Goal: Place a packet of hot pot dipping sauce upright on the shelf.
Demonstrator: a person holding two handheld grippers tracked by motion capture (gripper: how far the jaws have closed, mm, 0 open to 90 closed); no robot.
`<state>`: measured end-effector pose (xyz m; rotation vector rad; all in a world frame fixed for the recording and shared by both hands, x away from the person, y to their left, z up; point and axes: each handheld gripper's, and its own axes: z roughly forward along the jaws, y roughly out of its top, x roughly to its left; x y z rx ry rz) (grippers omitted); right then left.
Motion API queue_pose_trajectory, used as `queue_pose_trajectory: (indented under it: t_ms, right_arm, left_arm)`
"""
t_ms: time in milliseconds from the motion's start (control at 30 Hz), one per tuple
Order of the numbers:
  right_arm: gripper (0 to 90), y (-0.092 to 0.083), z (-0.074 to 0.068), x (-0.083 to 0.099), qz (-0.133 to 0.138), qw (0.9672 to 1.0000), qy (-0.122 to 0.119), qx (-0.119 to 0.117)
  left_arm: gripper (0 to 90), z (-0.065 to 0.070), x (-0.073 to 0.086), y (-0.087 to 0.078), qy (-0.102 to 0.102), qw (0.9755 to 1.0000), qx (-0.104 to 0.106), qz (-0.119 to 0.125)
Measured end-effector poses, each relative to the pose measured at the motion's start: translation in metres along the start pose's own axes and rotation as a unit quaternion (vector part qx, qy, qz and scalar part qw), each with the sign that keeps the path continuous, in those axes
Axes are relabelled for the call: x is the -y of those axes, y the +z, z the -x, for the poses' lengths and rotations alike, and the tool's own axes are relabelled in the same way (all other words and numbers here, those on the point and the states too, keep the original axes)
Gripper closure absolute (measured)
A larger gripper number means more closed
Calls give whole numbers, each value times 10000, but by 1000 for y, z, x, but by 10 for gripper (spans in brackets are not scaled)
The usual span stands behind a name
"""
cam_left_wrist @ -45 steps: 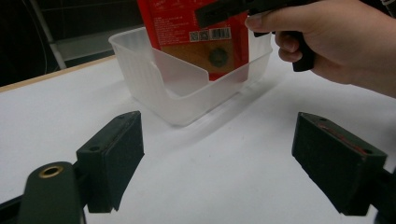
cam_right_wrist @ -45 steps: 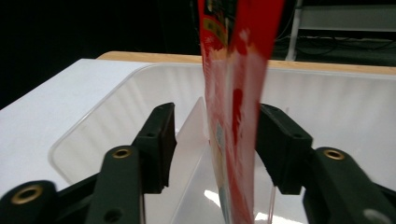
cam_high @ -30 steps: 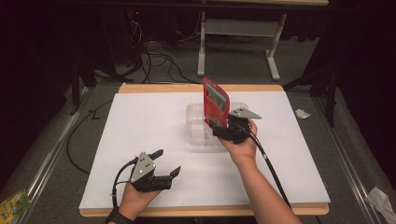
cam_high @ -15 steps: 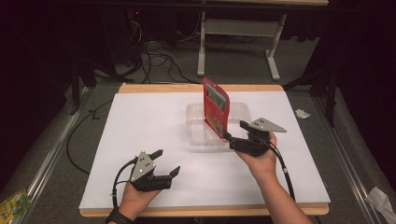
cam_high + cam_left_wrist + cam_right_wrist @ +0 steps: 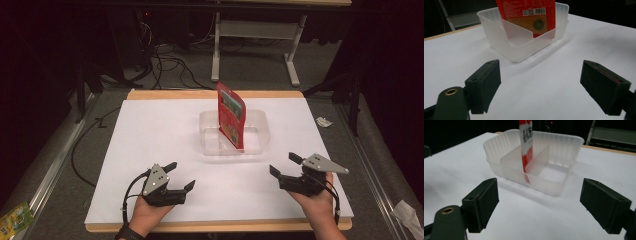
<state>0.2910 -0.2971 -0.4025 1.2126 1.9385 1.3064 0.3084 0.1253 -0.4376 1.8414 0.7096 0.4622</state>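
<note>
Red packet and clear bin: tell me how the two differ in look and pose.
The red packet is opaque, printed and flat; the clear bin is translucent, ribbed and boxy. The red packet stands on edge, rising well above the rim; the clear bin sits low and flat on the white table. They share a spot: the packet stands inside the bin, by its divider.

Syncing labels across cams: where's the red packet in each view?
High view: red packet stands upright in the clear plastic bin, centre of the white table, a bit toward the far side.
Left gripper view: top centre, its printed face with barcode showing behind the bin's near wall.
Right gripper view: top centre, seen edge-on as a thin red-and-white strip.
Shared landmark: the bin's inner divider.
</note>
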Motion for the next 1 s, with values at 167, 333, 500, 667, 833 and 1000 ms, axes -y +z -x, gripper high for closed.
queue_pose_trajectory:
  t_ms: [167, 333, 500, 667, 833, 1000]
  right_arm:
    - [151, -28, 11, 26, -25, 9999, 21, 167]
    - [150, -30, 15, 31, -28, 9999, 89, 116]
    - [148, -24, 11, 32, -103, 9999, 15, 56]
    - [134, -23, 13, 32, -89, 9999, 42, 72]
    - [121, -23, 13, 32, -106, 9999, 69, 91]
    - [118, -23, 13, 33, -118, 9998, 99, 106]
  left_arm:
    - [175, 3, 3, 4, -46, 10000, -4, -78]
    - [175, 8, 2, 8, -37, 9999, -36, -119]
    - [173, 9, 3, 13, 13, 9998, -3, -198]
    - [171, 8, 4, 13, -16, 9998, 0, -220]
    - [167, 7, 3, 9, -48, 9999, -23, -154]
    - [163, 6, 3, 9, -42, 9999, -21, -148]
